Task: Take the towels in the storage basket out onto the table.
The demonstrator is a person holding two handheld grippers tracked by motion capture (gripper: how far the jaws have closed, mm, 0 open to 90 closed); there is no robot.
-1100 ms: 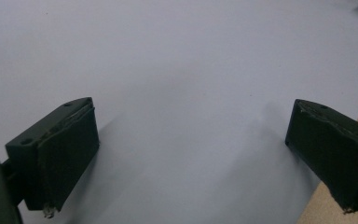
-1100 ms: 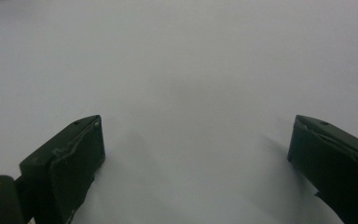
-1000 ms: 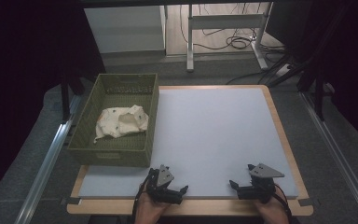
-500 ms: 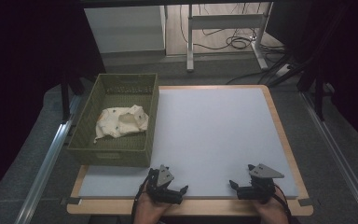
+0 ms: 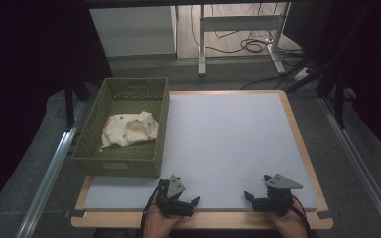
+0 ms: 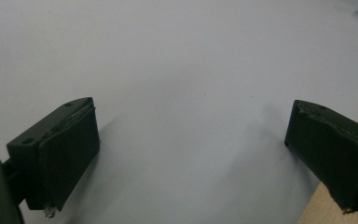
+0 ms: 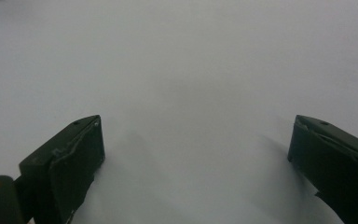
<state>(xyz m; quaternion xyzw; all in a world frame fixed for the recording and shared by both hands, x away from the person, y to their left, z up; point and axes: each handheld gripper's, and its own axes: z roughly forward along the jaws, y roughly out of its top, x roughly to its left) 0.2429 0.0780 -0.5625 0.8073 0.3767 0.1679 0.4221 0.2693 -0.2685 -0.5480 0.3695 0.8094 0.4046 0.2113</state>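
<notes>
A cream cloth (image 5: 129, 130) with small dark spots lies crumpled inside an olive-green basket (image 5: 158, 124) at the table's left. My left gripper (image 5: 192, 204) rests low at the near edge of the white mat (image 5: 218, 144), held in a hand, jaws wide apart with nothing between them. In the left gripper view its black fingers (image 6: 60, 158) frame bare mat. My right gripper (image 5: 250, 198) sits at the near right edge, also open and empty. Its fingers (image 7: 70, 163) in the right gripper view stand far apart over plain mat.
The mat lies on a wooden table (image 5: 302, 148) whose rim shows around it. Metal rails (image 5: 49, 173) run along both sides on the grey floor. Beyond the far edge stand a white cabinet (image 5: 134, 29), table legs (image 5: 202, 44) and loose cables (image 5: 248, 44).
</notes>
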